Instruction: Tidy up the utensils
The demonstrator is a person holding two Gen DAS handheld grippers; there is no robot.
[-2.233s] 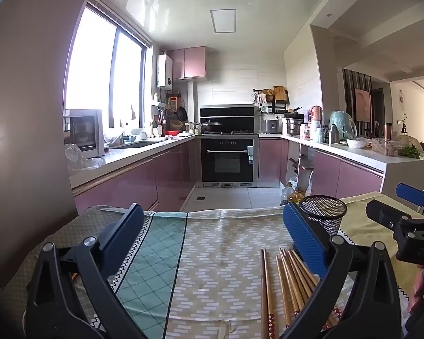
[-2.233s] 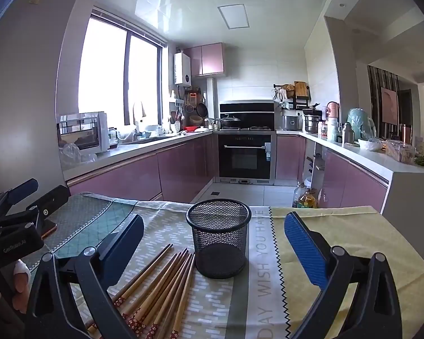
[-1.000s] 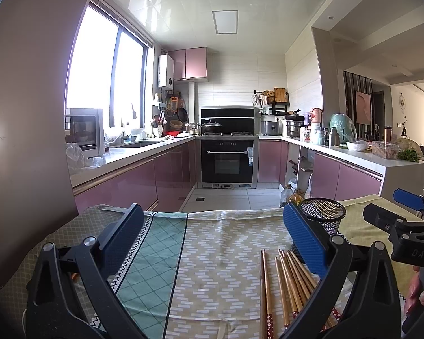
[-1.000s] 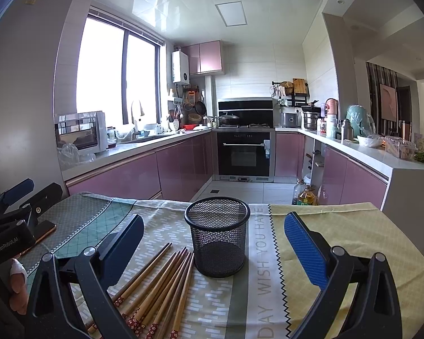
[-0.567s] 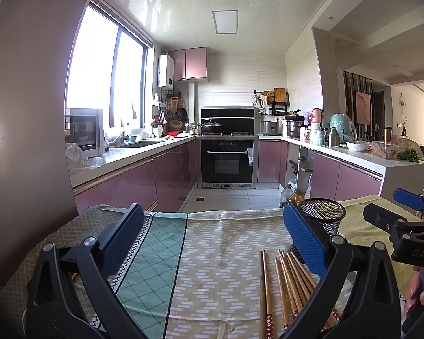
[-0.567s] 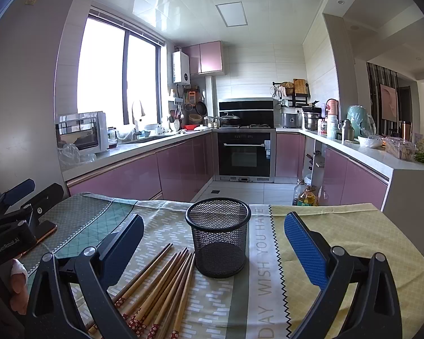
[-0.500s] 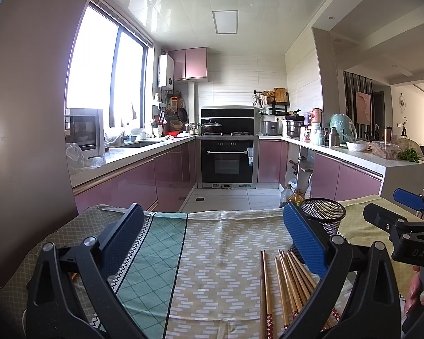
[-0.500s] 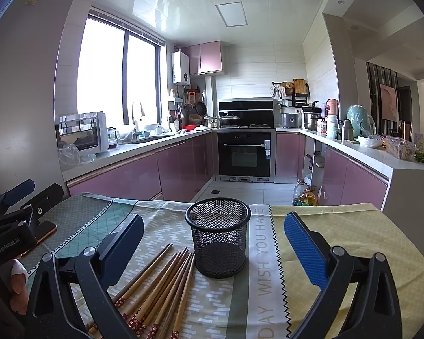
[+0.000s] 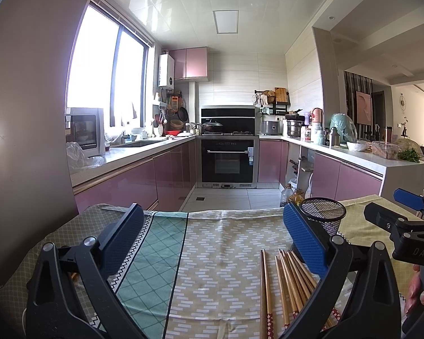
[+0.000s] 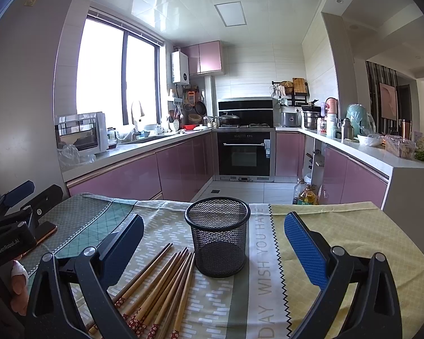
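Note:
Several wooden chopsticks (image 10: 161,288) with red patterned ends lie side by side on the patterned tablecloth, just left of an upright, empty black mesh cup (image 10: 219,240). My right gripper (image 10: 214,243) hangs open above the table with the cup in the gap between its fingers, touching nothing. My left gripper (image 9: 212,237) is open too, over bare cloth left of the chopsticks (image 9: 288,279). The mesh cup (image 9: 322,220) sits partly hidden behind its right finger. Each gripper shows at the edge of the other's view, held by a hand.
The tablecloth (image 9: 220,254) covers the table up to its far edge, beyond which the kitchen floor drops away. A dark phone-like slab (image 10: 43,233) lies at the table's left side. Pink cabinets, an oven (image 10: 244,152) and cluttered counters stand far behind.
Both grippers have barely shifted; the views tilted very slightly. Nothing on the table has moved.

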